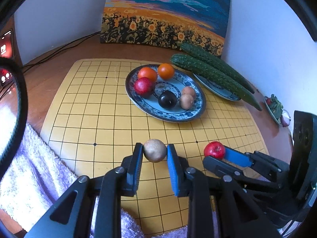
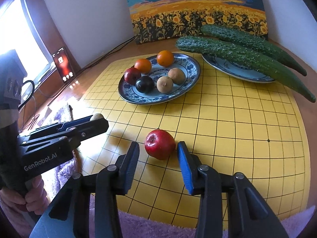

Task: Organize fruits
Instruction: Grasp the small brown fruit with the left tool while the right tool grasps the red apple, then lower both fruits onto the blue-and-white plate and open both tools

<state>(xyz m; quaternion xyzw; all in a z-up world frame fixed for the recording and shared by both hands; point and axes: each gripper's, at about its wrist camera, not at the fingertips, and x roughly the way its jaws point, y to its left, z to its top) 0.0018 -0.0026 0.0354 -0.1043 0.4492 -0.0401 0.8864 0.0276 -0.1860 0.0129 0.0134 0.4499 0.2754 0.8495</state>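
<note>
We see a wooden desk (image 2: 95,67) carrying a yellow grid board (image 2: 237,123) over most of its middle. Near the board's far edge sits a patterned oval plate (image 2: 190,79), and a second plate (image 2: 227,67) straddles its far right corner. A lilac fluffy towel (image 1: 29,178) lies along the desk's near edge. Black cables (image 2: 111,53) trail toward the far left corner, where a phone (image 2: 63,65) stands.

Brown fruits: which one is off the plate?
The brown fruit between the left gripper's fingers; the other two sit on the plate.
</note>
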